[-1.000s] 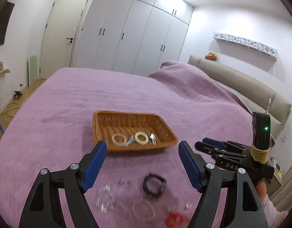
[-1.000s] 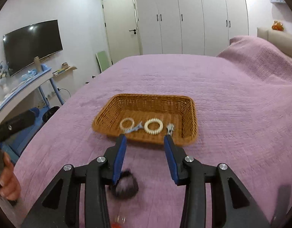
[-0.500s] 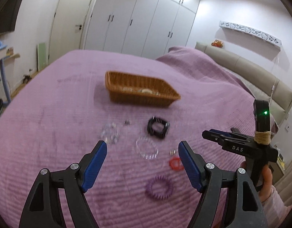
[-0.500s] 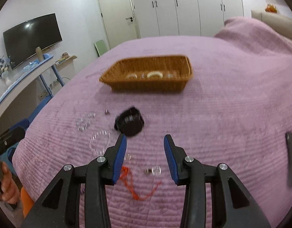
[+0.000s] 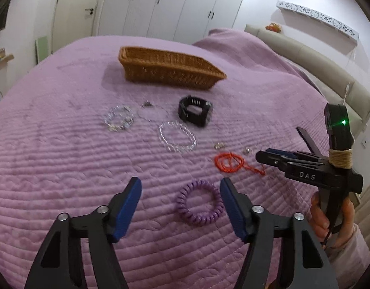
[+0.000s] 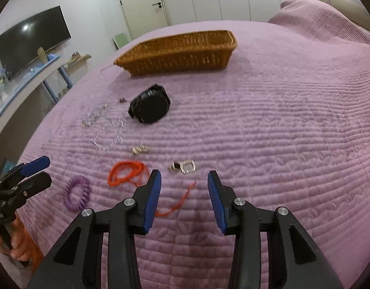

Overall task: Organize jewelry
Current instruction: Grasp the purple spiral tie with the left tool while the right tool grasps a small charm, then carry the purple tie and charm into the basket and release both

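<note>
Both grippers have drawn back from the wicker basket (image 5: 170,69) since a second ago; then it filled the near field, and now it sits far up the purple bedspread (image 5: 64,159) with the loose jewelry between it and us.

We read the left gripper (image 5: 180,198) as wide apart and empty, its blue pads straddling the purple coil bracelet (image 5: 200,202), which lies flat on the quilt just ahead of the tips. We judge this piece the likely next pick, since the spread already suits it.

We see the right gripper (image 6: 184,187) also parted and holding nothing. Its tips hover near the small silver clasp (image 6: 183,166) and the tail of the orange cord necklace (image 6: 127,172).

Remaining items lie spread, well apart from one another:
- black watch (image 5: 195,109), nearest the basket
- clear bead bracelet (image 5: 177,136)
- second clear bracelet (image 5: 118,118), blurred
- small metal bits (image 5: 220,145), too small to name

From this low angle we cannot see into the basket. We take the sorting as partly done, with most pieces not yet in.
</note>
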`<action>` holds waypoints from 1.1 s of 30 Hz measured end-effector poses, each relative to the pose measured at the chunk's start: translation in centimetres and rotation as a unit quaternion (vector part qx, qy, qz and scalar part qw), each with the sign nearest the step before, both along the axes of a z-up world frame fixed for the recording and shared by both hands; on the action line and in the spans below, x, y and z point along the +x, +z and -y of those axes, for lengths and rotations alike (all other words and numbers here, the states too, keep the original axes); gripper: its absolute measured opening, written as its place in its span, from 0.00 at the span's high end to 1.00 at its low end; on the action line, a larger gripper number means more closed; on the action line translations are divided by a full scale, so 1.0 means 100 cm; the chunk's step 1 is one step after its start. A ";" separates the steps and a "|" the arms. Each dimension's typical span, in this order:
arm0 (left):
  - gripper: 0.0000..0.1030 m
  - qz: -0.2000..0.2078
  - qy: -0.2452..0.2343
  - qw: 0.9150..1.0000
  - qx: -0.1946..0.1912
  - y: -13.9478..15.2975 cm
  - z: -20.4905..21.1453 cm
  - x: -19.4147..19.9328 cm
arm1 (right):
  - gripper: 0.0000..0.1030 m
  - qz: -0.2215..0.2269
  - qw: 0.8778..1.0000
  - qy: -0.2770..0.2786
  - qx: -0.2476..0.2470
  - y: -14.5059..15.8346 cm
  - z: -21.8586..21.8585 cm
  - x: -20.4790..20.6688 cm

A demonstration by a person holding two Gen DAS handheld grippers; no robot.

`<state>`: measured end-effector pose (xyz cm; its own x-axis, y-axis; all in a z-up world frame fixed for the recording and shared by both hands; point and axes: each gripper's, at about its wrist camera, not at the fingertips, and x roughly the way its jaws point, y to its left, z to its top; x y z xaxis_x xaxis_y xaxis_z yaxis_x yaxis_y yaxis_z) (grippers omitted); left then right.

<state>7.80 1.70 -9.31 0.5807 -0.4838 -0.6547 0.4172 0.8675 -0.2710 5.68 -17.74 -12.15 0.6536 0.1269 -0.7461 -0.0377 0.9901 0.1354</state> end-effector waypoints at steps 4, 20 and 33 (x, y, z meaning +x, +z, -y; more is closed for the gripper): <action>0.40 -0.011 -0.002 1.000 0.013 -0.009 0.008 0.002 | 0.63 -0.009 1.000 0.000 -0.014 -0.002 -0.006 0.007; 0.45 -0.012 0.006 0.998 0.058 -0.022 0.025 0.003 | 0.67 -0.024 0.998 0.008 -0.056 -0.010 -0.021 0.030; 0.89 -0.012 0.024 0.999 0.032 -0.021 0.015 0.001 | 0.97 -0.005 0.997 0.016 -0.070 -0.010 -0.029 0.023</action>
